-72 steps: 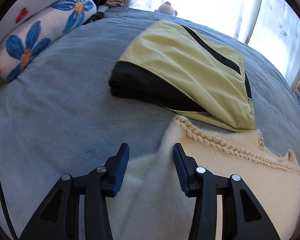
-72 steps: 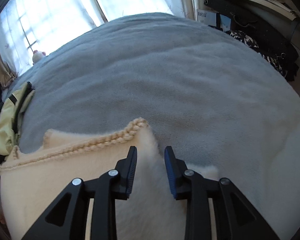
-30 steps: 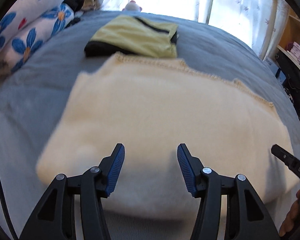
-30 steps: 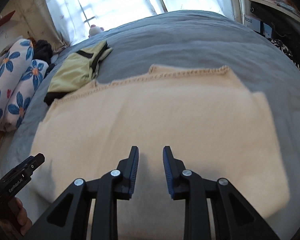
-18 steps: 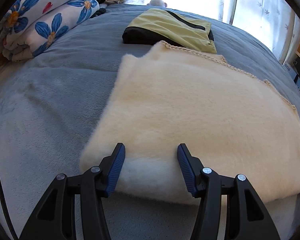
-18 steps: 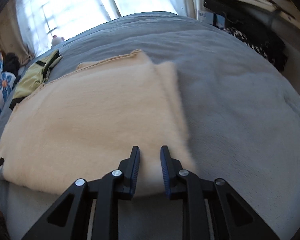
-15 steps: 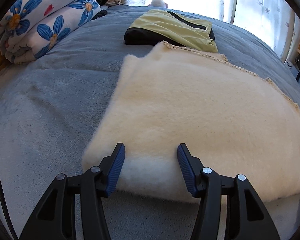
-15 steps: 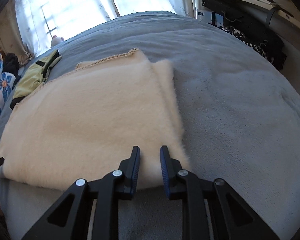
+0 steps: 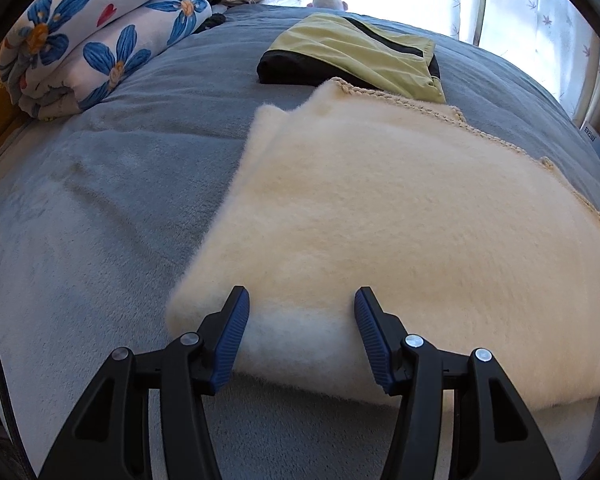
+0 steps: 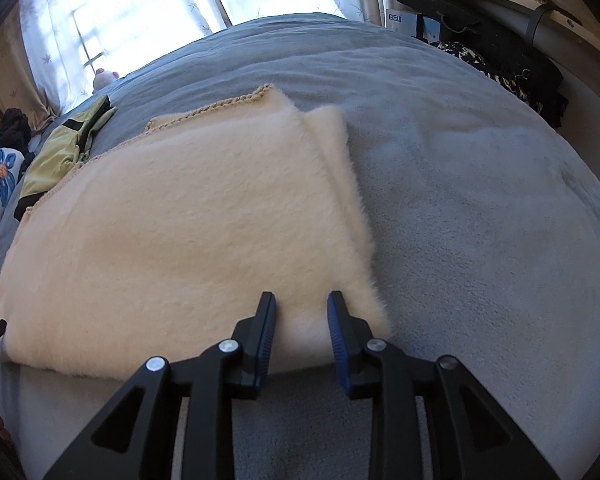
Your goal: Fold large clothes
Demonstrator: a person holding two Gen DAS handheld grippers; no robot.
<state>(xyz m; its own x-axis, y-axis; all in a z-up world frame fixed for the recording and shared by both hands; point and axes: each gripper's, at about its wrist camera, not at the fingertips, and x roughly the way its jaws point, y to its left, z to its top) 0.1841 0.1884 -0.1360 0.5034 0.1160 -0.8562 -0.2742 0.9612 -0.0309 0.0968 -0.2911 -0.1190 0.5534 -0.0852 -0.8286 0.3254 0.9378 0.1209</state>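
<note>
A fluffy cream sweater (image 9: 380, 216) with a braided trim lies folded flat on the grey bed; it also shows in the right wrist view (image 10: 180, 216). My left gripper (image 9: 300, 312) is open, its fingers on either side of the near folded edge at the sweater's left corner. My right gripper (image 10: 301, 312) is open a little, its fingers at the near edge by the sweater's right corner. Neither holds the cloth.
A folded yellow-green and black garment (image 9: 352, 56) lies just beyond the sweater, also seen in the right wrist view (image 10: 64, 152). A rolled floral quilt (image 9: 96, 40) is at far left. A desk with dark items (image 10: 500, 40) stands to the right of the bed (image 10: 480, 208).
Both grippers pulled back from the far trim edge to the near folded edge. The right jaws have opened slightly in the last half second. The sweater lies still.
</note>
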